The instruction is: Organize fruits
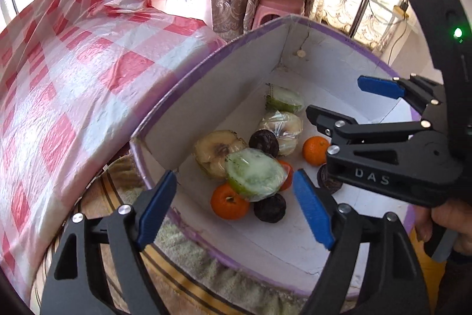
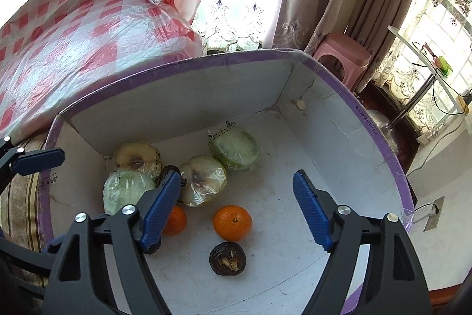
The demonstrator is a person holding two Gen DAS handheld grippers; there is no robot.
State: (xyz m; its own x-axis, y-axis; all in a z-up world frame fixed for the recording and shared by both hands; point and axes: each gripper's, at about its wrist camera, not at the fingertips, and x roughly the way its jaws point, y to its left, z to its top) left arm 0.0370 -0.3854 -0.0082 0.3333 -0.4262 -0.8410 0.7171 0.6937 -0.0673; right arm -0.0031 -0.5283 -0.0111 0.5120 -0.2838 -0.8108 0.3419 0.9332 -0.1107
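Both grippers are hanging over the box with their blue pads spread wide and nothing between them. Left gripper (image 1: pixel 236 208) sits over the near corner, right gripper (image 2: pixel 237 208) is further in over the floor of the box, and you can see it poking in from the side in the left view, with a hand (image 1: pixel 442 222) wrapped round its handle.

Closest to the right gripper is a dark wrinkly fruit (image 2: pixel 227 258), lying on its own on the white floor. Looks light and hard-ish, maybe a brittle shell, so I'd pinch it gently across the middle. Just past it is a mandarin (image 2: pixel 233 223), also clear of its neighbours: soft skin, easy to squash, round enough to roll, so grab across the widest part.

Second mandarin (image 2: pixel 175 220) is half hidden behind the pad. Behind those come the halves in cling film: a green one (image 2: pixel 126 192), a pale one (image 2: pixel 203 180), a browned one (image 2: pixel 138 157) by the corner, and another green one (image 2: pixel 235 148) furthest back. Film looks slippery and the cut flesh soft, so I'd take them by the skin sides, not the flat face. They're bunched up touching each other, with another dark fruit wedged in between.

All of it is inside the cardboard box (image 2: pixel 380 164) with the purple rim. Beyond that is a red-checked plastic bag (image 2: pixel 97 28), then a pink stool (image 2: pixel 342 55) by the curtains.
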